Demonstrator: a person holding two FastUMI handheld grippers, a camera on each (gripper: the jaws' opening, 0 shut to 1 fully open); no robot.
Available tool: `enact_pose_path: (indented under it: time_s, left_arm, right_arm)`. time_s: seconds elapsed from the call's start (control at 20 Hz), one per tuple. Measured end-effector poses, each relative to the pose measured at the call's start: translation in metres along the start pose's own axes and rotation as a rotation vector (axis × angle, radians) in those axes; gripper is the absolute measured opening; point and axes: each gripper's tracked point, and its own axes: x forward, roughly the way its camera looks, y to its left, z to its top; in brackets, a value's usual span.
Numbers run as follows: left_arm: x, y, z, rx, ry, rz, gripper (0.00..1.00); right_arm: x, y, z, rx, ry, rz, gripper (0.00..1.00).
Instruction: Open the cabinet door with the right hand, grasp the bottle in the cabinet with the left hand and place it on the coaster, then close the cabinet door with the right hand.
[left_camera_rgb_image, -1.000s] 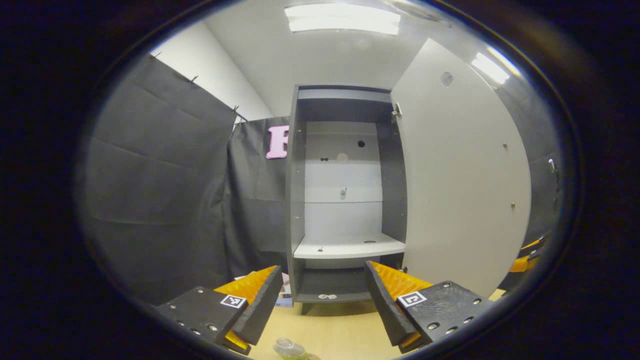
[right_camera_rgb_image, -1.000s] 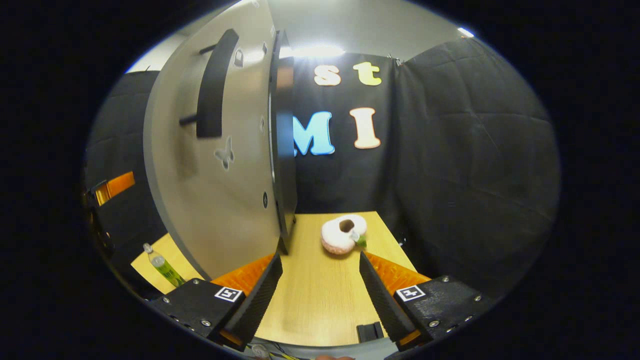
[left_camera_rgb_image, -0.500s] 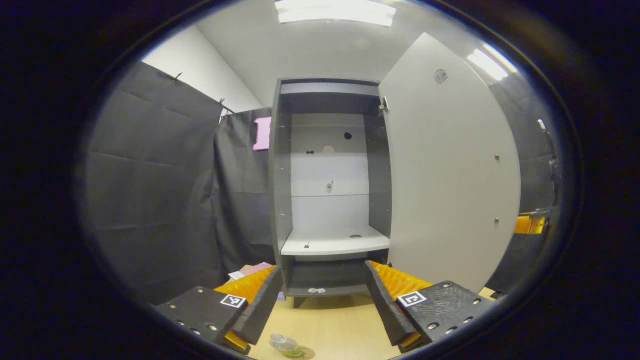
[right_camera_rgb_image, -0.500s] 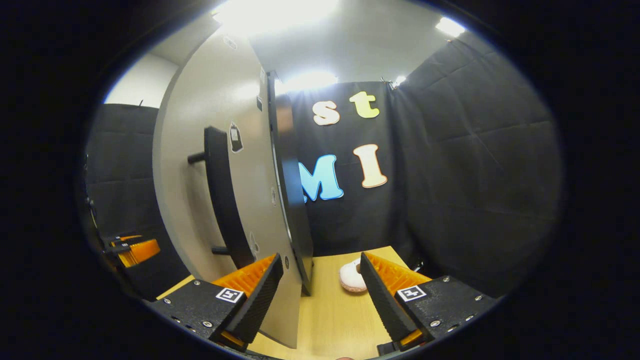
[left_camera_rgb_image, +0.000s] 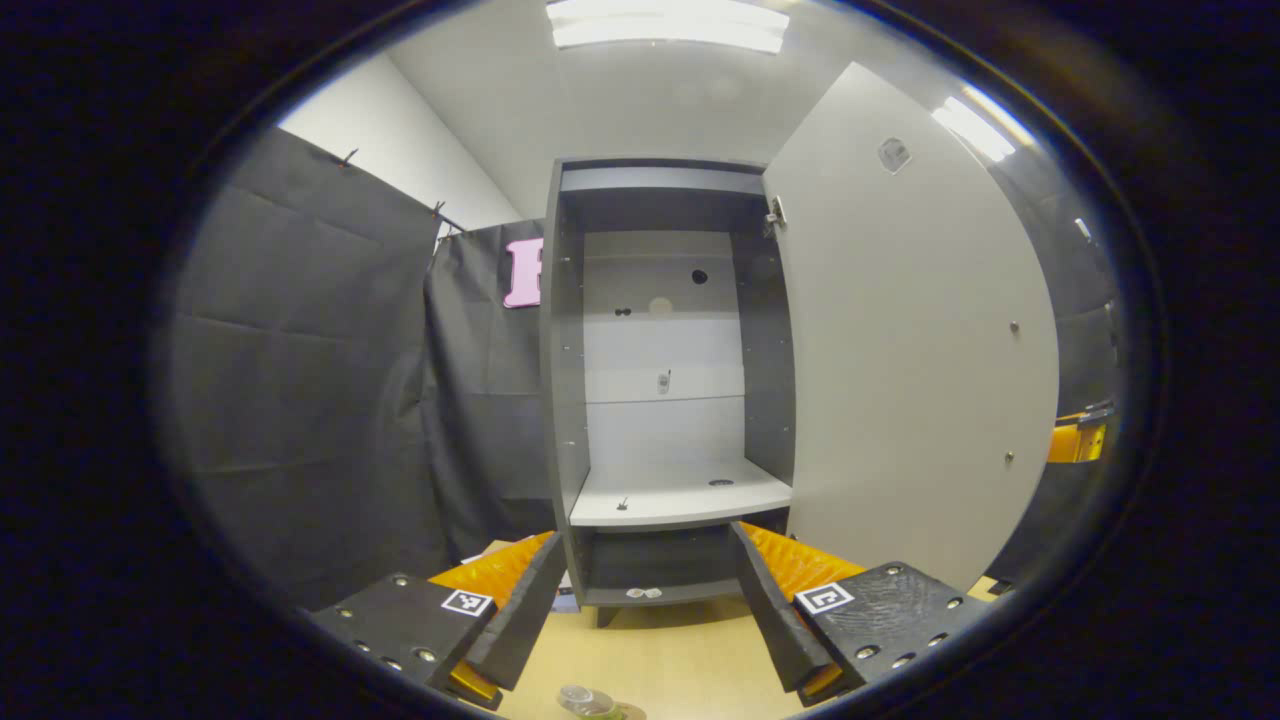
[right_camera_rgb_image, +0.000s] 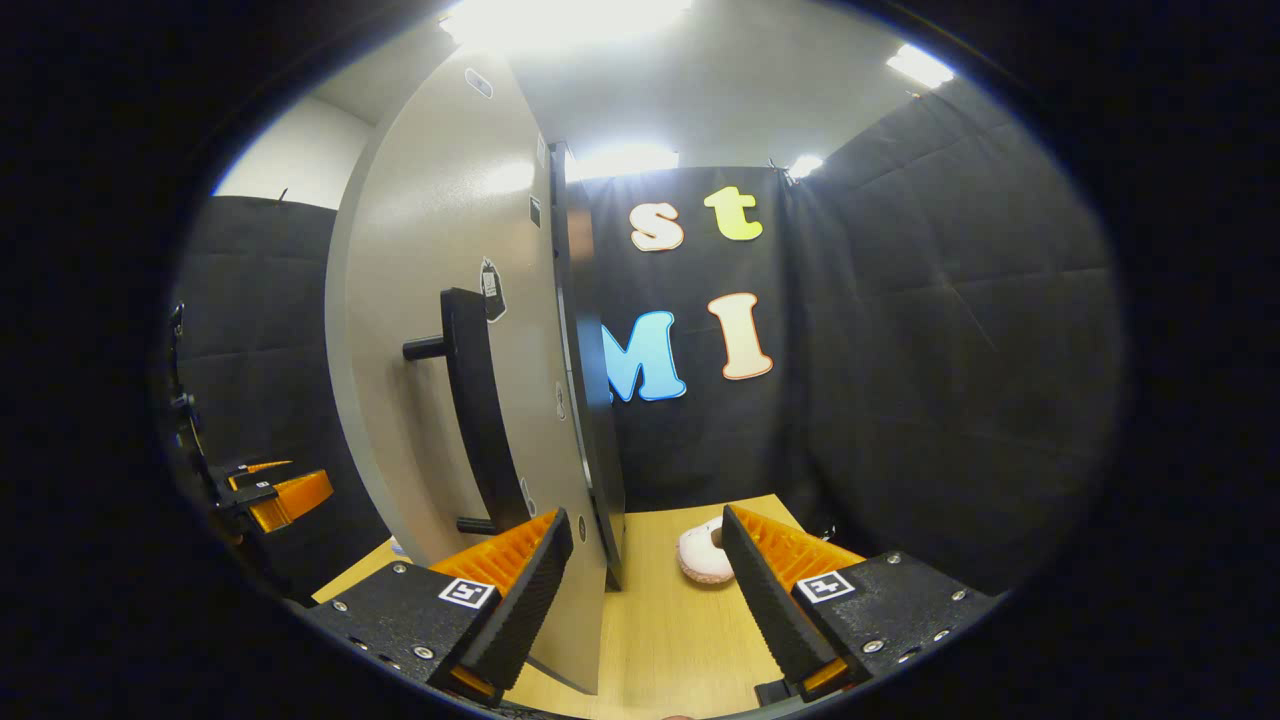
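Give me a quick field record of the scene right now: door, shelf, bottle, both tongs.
cabinet door: swung open to the right of the cabinet
door handle: dark vertical bar on the outer face, nothing gripping it
shelf: no bottle on it
bottle: on the wooden table in front of the cabinet, under the left tongs; whether a coaster lies beneath cannot be told
left tongs: open, holding nothing
right tongs: open, holding nothing, by the door's edge
pink-white object: on the table beyond the right tongs

Bottle (left_camera_rgb_image: 588, 702) on table (left_camera_rgb_image: 690, 660) before cabinet (left_camera_rgb_image: 665, 380), door (left_camera_rgb_image: 910, 340) at right
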Motion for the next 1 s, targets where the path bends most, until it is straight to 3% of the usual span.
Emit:
enact_pose_path:
  time_s: [0.15,0.25,0.55,0.6,0.65,0.8,1.0]
  left_arm:
    - [0.001,0.006,-0.004,-0.023,0.021,0.005,0.96]
    - [0.003,0.011,-0.006,-0.029,0.030,0.006,0.93]
    - [0.004,0.029,-0.007,-0.047,0.032,0.034,0.96]
    - [0.004,0.035,-0.007,-0.039,0.031,0.041,0.94]
    - [0.004,0.041,-0.006,-0.034,0.028,0.045,0.94]
    - [0.005,0.055,-0.007,-0.023,0.030,0.055,0.94]
    - [0.014,0.074,-0.008,-0.016,0.027,0.063,0.94]
  right_arm:
    - [-0.006,0.028,-0.005,0.000,0.020,0.040,0.94]
    - [-0.005,0.046,-0.006,-0.026,0.023,0.066,0.94]
    - [0.007,0.114,-0.015,-0.044,0.031,0.196,0.95]
    - [0.009,0.122,-0.014,-0.051,0.029,0.209,0.90]
    - [0.012,0.130,-0.015,-0.053,0.026,0.221,0.94]
    - [0.024,0.150,-0.018,-0.019,0.033,0.267,0.94]
    - [0.040,0.169,-0.016,-0.003,0.031,0.279,0.95]
